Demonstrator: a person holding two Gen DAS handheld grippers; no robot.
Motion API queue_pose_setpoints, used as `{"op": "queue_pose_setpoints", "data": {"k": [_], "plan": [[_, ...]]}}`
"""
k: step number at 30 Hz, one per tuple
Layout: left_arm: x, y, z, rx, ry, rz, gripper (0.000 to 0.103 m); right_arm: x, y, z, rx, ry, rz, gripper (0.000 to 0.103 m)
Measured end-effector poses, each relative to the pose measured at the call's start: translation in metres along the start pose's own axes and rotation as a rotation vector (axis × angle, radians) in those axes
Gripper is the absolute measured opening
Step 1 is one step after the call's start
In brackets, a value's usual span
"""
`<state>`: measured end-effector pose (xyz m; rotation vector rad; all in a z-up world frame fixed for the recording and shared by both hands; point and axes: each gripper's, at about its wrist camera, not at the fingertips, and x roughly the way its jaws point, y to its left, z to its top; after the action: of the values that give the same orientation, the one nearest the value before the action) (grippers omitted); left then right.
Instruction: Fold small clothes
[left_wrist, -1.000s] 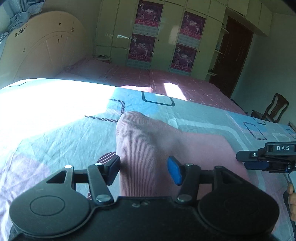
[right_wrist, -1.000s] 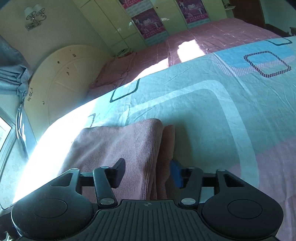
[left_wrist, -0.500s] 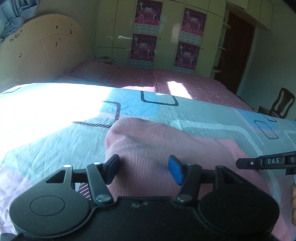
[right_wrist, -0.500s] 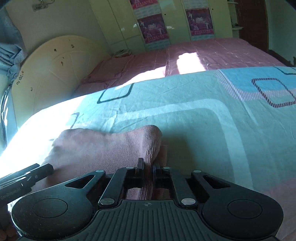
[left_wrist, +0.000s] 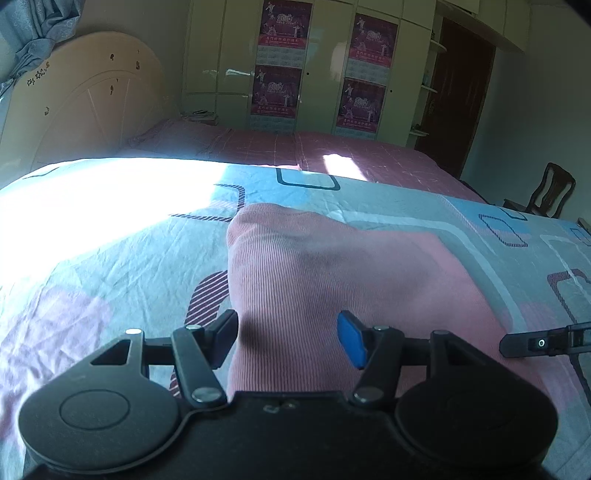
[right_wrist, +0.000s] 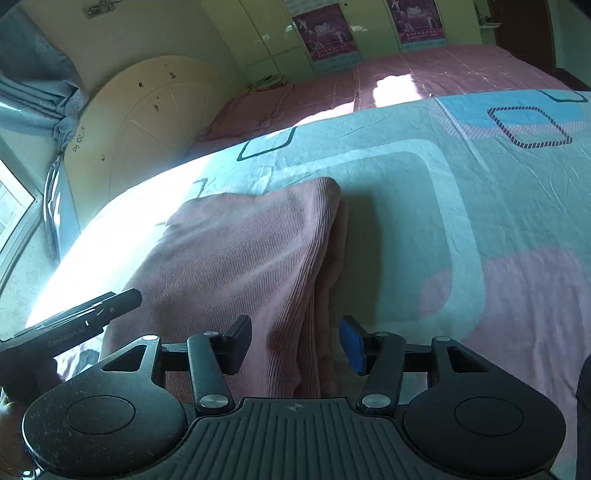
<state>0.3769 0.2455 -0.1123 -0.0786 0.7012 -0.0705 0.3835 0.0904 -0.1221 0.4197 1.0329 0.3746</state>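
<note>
A folded pink ribbed garment (left_wrist: 332, 280) lies on the bed's patterned blue-and-pink sheet (left_wrist: 110, 258), both the left tongs (left_wrist: 288, 336) and right tongs (right_wrist: 295, 343) spread wide over its near edge, gripping nothing.

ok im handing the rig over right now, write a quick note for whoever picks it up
Left gripper: open, fingers either side of the near edge of the pink ribbed garment, nothing held.
Right gripper: open, straddling the garment's layered right edge, nothing held.
The garment lies folded in layers on the patterned bedsheet, with a lower layer peeking out at the right.
Done: at least one fold.
Left: probably square up the right edge, then one more fold if needed.
</note>
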Motion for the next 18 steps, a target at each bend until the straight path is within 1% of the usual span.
{"op": "queue_pose_setpoints", "data": {"k": [1,2,3,5,7,9,11,13,14,16,18], "plan": [[-0.005,0.0,-0.007,-0.002,0.009,-0.001,0.059,-0.001,0.001,-0.008,-0.008,0.006,-0.023,0.053],[-0.009,-0.001,-0.013,-0.003,0.015,0.004,0.06,0.0,0.001,-0.014,-0.014,0.019,-0.041,0.048],[-0.013,-0.002,-0.02,-0.004,0.016,0.015,0.061,0.002,-0.001,-0.019,-0.01,0.04,-0.04,0.041],[-0.013,-0.001,-0.029,-0.012,0.039,0.025,0.063,0.007,-0.008,-0.028,0.035,0.078,-0.03,0.015],[-0.012,0.001,-0.033,-0.029,0.057,0.031,0.065,0.009,-0.016,-0.03,0.081,0.082,-0.03,0.014],[-0.014,0.004,-0.031,-0.059,0.075,0.031,0.065,0.008,-0.027,-0.03,0.174,0.08,-0.005,0.014],[-0.016,0.001,-0.028,-0.047,0.081,0.041,0.064,0.012,-0.032,-0.035,0.195,0.099,0.009,0.014],[-0.019,-0.001,-0.027,-0.034,0.087,0.046,0.064,0.009,-0.033,-0.032,0.226,0.104,0.008,0.015],[-0.021,-0.002,-0.027,-0.033,0.086,0.048,0.064,0.004,-0.031,-0.03,0.229,0.091,0.0,0.015],[-0.025,-0.004,-0.025,-0.028,0.087,0.049,0.064,-0.008,-0.018,-0.028,0.168,0.031,-0.033,0.015],[-0.028,-0.006,-0.024,-0.021,0.088,0.052,0.068,-0.017,-0.003,-0.027,0.116,-0.018,-0.057,0.015]]}}
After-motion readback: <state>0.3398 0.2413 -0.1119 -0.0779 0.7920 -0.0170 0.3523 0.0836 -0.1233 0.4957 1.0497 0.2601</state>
